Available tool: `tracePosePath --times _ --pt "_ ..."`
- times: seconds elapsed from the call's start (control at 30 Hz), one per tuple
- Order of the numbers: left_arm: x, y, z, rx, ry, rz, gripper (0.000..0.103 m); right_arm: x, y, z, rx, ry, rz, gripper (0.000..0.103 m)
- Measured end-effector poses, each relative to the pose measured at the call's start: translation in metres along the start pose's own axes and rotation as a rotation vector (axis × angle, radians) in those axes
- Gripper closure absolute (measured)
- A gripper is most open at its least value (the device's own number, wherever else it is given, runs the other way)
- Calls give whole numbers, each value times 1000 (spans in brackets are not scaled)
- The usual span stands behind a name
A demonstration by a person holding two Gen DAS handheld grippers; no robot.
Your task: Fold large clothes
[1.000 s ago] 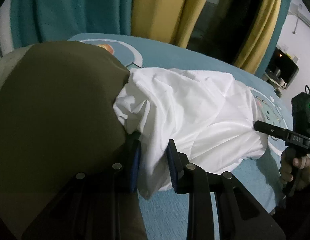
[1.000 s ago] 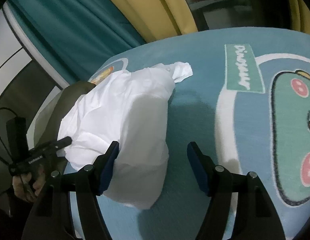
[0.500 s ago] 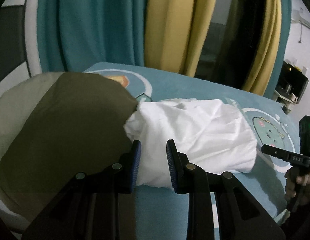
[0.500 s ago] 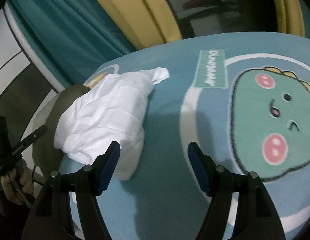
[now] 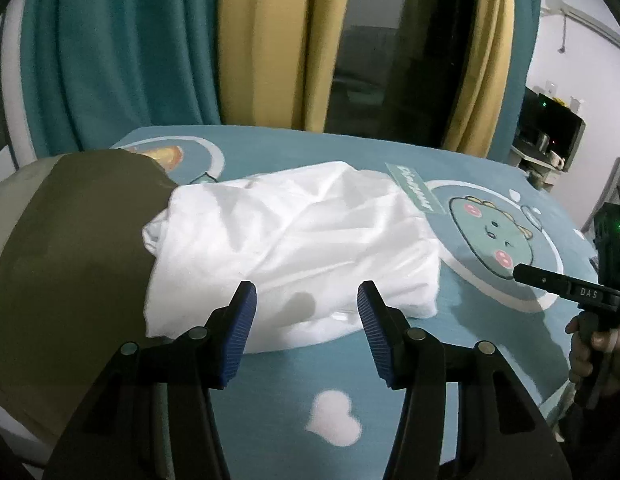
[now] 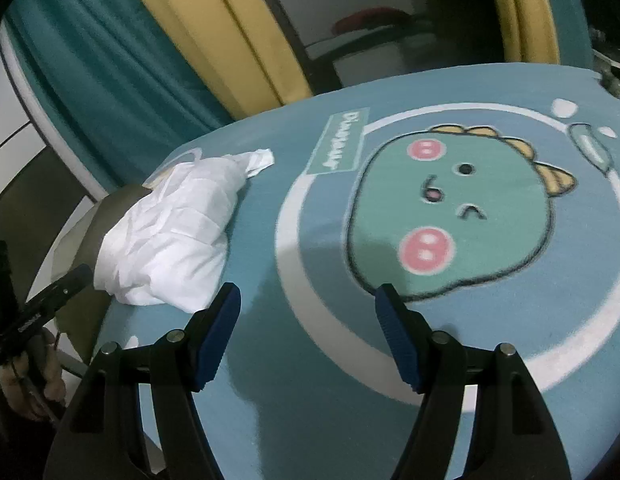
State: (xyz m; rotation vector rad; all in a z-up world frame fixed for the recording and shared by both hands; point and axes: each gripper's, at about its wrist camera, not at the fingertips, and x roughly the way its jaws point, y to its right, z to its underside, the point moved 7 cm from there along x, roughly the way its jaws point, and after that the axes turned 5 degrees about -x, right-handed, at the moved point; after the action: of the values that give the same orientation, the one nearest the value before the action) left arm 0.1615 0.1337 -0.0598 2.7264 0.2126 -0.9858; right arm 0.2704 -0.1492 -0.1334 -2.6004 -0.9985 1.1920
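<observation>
A white garment (image 5: pixel 293 240) lies bunched and folded on the blue dinosaur-print surface (image 5: pixel 390 400), its left edge resting on an olive-green cloth (image 5: pixel 69 248). My left gripper (image 5: pixel 305 300) is open and empty, just in front of the garment's near edge. My right gripper (image 6: pixel 307 304) is open and empty over the blue surface (image 6: pixel 310 400), to the right of the white garment (image 6: pixel 177 240). Each gripper shows at the edge of the other's view: the right one in the left wrist view (image 5: pixel 570 288), the left one in the right wrist view (image 6: pixel 49 300).
Teal and yellow curtains (image 5: pixel 149 60) hang behind the surface. A dark doorway (image 5: pixel 390 60) lies between them. A shelf with electronics (image 5: pixel 550 132) stands at the far right. The dinosaur face print (image 6: pixel 450 216) covers the surface's right half.
My left gripper has opened, let go of the white garment, and pulled back. The garment now lies flatter on the surface. My right gripper has drawn back and to the right, away from the garment.
</observation>
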Motion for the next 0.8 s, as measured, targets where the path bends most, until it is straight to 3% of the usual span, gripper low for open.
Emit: tracePosePath --times 0.37,0.57,0.67,0.8 --pt "-10 33 2 41 13 32 46 -41 33 13 35 47 93 32" --pt "-23 50 -3 75 56 44 46 -67 48 11 37 89 150 21" --pt "-30 60 -8 91 88 46 37 -83 55 9 36 110 183 19" --pt "-41 74 -17 107 135 67 35 -100 58 5 28 139 211 16"
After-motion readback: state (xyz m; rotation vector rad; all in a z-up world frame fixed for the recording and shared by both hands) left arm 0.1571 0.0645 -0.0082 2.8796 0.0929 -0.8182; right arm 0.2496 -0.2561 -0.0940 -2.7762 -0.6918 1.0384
